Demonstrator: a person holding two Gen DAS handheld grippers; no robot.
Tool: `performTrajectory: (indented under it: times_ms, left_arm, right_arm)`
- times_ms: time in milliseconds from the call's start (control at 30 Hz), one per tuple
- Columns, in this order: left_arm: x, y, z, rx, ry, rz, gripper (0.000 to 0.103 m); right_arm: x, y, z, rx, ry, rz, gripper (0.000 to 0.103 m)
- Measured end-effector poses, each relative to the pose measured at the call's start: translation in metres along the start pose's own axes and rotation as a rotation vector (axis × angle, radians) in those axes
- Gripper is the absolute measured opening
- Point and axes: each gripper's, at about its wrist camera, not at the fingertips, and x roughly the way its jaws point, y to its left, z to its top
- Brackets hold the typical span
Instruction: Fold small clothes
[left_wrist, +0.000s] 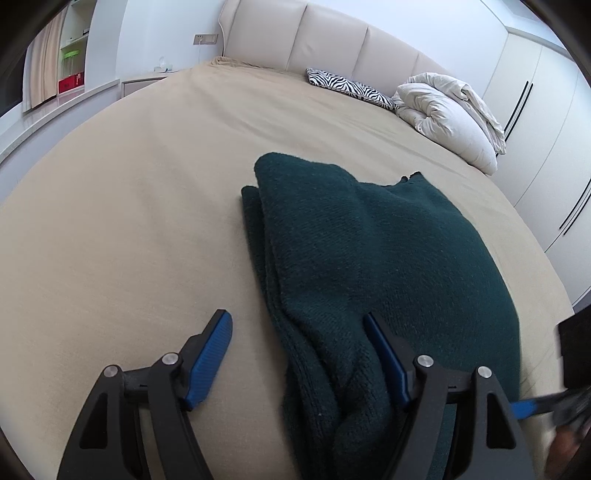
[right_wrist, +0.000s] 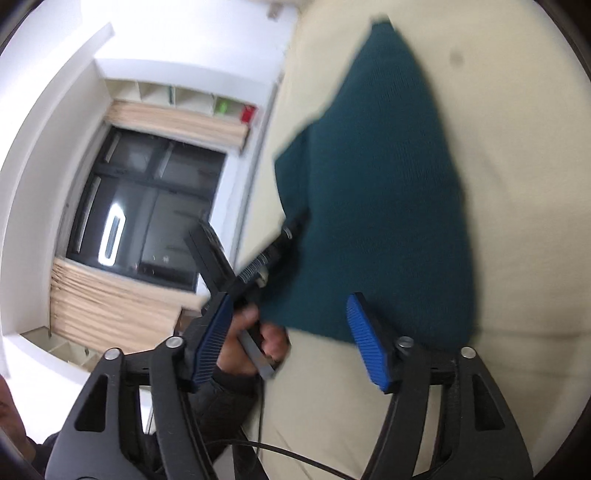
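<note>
A dark green knitted garment (left_wrist: 369, 258) lies folded on the beige bed sheet (left_wrist: 129, 221). My left gripper (left_wrist: 299, 325) is open at the garment's near left edge, with the right pad on the knit and the left pad over bare sheet. In the right wrist view the same garment (right_wrist: 376, 184) lies on the sheet. My right gripper (right_wrist: 291, 325) is open and empty, tilted, just off the garment's near edge. The left gripper (right_wrist: 255, 266) and the hand holding it show there at the garment's left side.
A zebra-print pillow (left_wrist: 351, 88) and a rolled white duvet (left_wrist: 450, 118) lie by the padded headboard (left_wrist: 314, 37). White wardrobes (left_wrist: 535, 129) stand to the right. A dark window (right_wrist: 147, 206) with beige blinds and shelves is beyond the bed's edge.
</note>
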Motion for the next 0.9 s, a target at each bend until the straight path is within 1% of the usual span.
performTrajectory:
  times_ms: [33, 67, 100, 133, 167, 200, 233, 267, 300, 367, 400, 467, 567, 633, 733, 800, 833, 867, 900]
  left_arm:
    - [0.0, 0.0, 0.0, 0.0, -0.002, 0.0, 0.077]
    - [-0.001, 0.0, 0.0, -0.002, -0.001, -0.003, 0.076]
    - [-0.001, 0.001, 0.0, -0.005, -0.001, -0.005, 0.076]
    - [-0.001, 0.002, 0.0, -0.008, -0.002, -0.009, 0.076]
    - [-0.003, 0.004, 0.001, -0.018, -0.005, -0.017, 0.076]
    - [-0.006, 0.005, 0.002, -0.026, -0.007, -0.025, 0.076]
    - [-0.011, 0.007, 0.004, -0.042, -0.006, -0.032, 0.076]
    - [-0.02, 0.011, 0.005, -0.073, -0.008, -0.033, 0.076]
    - [-0.028, 0.015, 0.005, -0.101, -0.015, -0.032, 0.077]
    - [-0.047, 0.025, 0.006, -0.161, -0.045, -0.043, 0.08]
    - [-0.053, 0.03, 0.007, -0.192, -0.047, -0.059, 0.08]
    - [-0.052, 0.043, 0.01, -0.257, 0.003, -0.094, 0.08]
    - [-0.037, 0.05, 0.015, -0.301, 0.083, -0.135, 0.08]
    - [-0.032, 0.049, 0.019, -0.314, 0.113, -0.156, 0.08]
    - [-0.016, 0.046, 0.027, -0.354, 0.192, -0.242, 0.082]
    - [-0.006, 0.04, 0.032, -0.328, 0.224, -0.228, 0.082]
    - [-0.002, 0.039, 0.034, -0.337, 0.235, -0.223, 0.082]
    - [0.001, 0.038, 0.038, -0.351, 0.244, -0.225, 0.082]
    - [0.004, 0.037, 0.041, -0.359, 0.253, -0.233, 0.085]
  right_arm:
    - [0.016, -0.014, -0.004, 0.016, 0.04, -0.053, 0.06]
    - [0.021, -0.023, -0.006, 0.02, 0.032, -0.036, 0.05]
    - [0.019, -0.025, -0.007, 0.027, 0.012, -0.024, 0.049]
    - [0.016, -0.026, -0.005, 0.066, 0.014, -0.003, 0.051]
    - [0.016, -0.024, -0.003, 0.081, 0.011, 0.001, 0.051]
    - [0.014, -0.019, -0.002, 0.075, 0.007, -0.015, 0.051]
    - [0.01, -0.008, -0.001, 0.043, 0.001, -0.046, 0.053]
    - [0.003, -0.003, -0.001, 0.017, -0.011, -0.054, 0.06]
    - [-0.007, 0.007, 0.002, -0.017, -0.042, -0.054, 0.064]
    - [-0.026, 0.011, 0.012, -0.031, -0.106, -0.064, 0.082]
    - [-0.035, 0.006, 0.019, -0.026, -0.146, -0.089, 0.085]
    - [-0.049, -0.003, 0.032, 0.002, -0.197, -0.132, 0.087]
    - [-0.051, -0.021, 0.054, 0.061, -0.204, -0.153, 0.087]
    - [-0.055, -0.04, 0.071, 0.118, -0.181, -0.193, 0.087]
    - [-0.034, -0.05, 0.085, 0.102, -0.135, -0.221, 0.087]
    - [-0.024, -0.053, 0.092, 0.086, -0.106, -0.201, 0.086]
    - [-0.014, -0.051, 0.098, 0.079, -0.087, -0.191, 0.085]
    - [-0.008, -0.048, 0.099, 0.068, -0.073, -0.196, 0.085]
    - [0.0, -0.046, 0.103, 0.057, -0.058, -0.211, 0.084]
